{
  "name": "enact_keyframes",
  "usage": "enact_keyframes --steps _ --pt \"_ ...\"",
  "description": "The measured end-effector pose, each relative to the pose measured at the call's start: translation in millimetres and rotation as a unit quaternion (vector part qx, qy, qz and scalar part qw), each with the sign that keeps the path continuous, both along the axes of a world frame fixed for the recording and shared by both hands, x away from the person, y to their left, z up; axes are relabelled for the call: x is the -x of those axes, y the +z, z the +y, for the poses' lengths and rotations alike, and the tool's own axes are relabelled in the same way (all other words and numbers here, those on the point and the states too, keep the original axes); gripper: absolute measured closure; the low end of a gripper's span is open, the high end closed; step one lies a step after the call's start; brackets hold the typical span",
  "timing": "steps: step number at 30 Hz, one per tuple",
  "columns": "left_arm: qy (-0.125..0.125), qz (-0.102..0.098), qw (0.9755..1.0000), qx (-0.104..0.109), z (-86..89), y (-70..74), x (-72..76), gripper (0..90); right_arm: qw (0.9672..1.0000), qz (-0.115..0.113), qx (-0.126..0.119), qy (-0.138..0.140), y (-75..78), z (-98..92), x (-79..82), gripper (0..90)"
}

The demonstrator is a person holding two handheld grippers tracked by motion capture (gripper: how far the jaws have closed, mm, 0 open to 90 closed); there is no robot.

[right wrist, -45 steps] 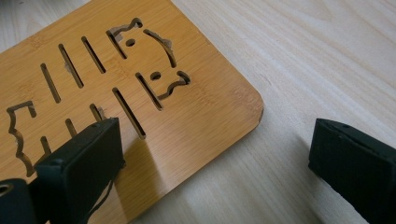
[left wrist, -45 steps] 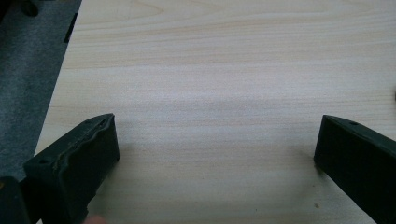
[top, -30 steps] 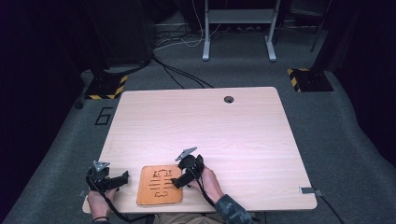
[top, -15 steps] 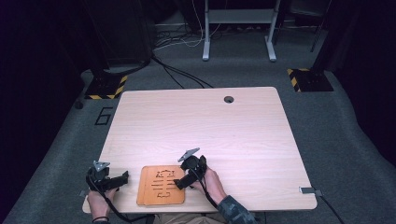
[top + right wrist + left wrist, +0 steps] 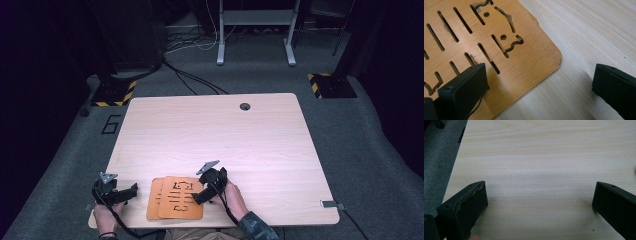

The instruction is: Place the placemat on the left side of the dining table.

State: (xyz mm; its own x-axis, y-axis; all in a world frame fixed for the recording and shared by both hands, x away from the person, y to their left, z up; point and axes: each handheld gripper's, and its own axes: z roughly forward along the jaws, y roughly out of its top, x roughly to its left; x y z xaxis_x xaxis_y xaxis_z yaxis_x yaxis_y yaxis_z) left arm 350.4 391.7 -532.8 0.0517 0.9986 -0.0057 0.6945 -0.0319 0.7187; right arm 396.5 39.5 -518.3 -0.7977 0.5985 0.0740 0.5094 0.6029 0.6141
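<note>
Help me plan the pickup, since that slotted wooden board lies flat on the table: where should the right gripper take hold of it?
Probably at the slotted wooden board's rounded corner, coming in low from the bare table side. It lies flat, so only an edge offers grip, and the right gripper's open jaws already straddle that corner.

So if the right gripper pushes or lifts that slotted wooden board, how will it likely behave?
The slotted wooden board looks thin, flat and rigid, so it will probably slide rather than bend. It lies flush on the table, so getting fingers under an edge may be awkward. The narrow strips between slots could be fragile.
</note>
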Motion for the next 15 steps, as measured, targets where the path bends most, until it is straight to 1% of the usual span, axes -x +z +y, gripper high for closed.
enact_keyframes --steps 2,3,5,7,8,9,10,11,13,15 --pt "0.0 0.0 1.0 0.0 0.0 0.0 0.0 0.0 1.0 -0.004 0.001 0.004 -0.4 -1.0 -0.4 0.0" --pt "0.0 -0.001 1.0 0.0 0.0 0.0 -0.1 0.0 1.0 -0.003 -0.003 0.0 -0.6 -0.9 0.4 0.0" --pt "0.0 -0.001 1.0 0.0 0.0 0.0 -0.3 0.0 0.9999 -0.01 -0.011 0.002 -2.3 -2.8 1.3 0.0" --pt "-0.001 0.001 1.0 0.0 -0.1 0.3 -0.6 0.0 0.9996 -0.017 -0.024 -0.003 -4.4 -5.2 3.8 0.0" --pt "-0.004 0.0 1.0 0.0 0.0 0.1 -1.3 0.0 0.9996 -0.017 -0.024 -0.003 -4.4 -5.2 3.8 0.0" --pt "-0.006 0.0 1.0 0.001 0.1 0.1 -1.7 0.0 0.9994 -0.022 -0.025 -0.003 -4.9 -6.6 4.5 0.0" --pt "-0.002 0.002 1.0 0.002 -0.5 0.4 -2.0 0.0 0.9992 -0.024 -0.032 -0.008 -6.0 -7.9 6.3 0.0" --pt "-0.002 0.002 1.0 0.002 -0.5 0.4 -2.0 0.0 0.9992 -0.024 -0.032 -0.008 -6.0 -7.9 6.3 0.0" --pt "0.012 0.006 0.9999 0.0 -3.9 1.3 -3.2 0.0 0.9989 -0.028 -0.035 -0.01 -6.7 -8.5 7.0 0.0" --pt "0.01 0.015 0.9998 0.003 -5.6 2.8 -4.6 0.0 0.9989 -0.029 -0.036 -0.01 -6.9 -8.6 7.1 0.0"
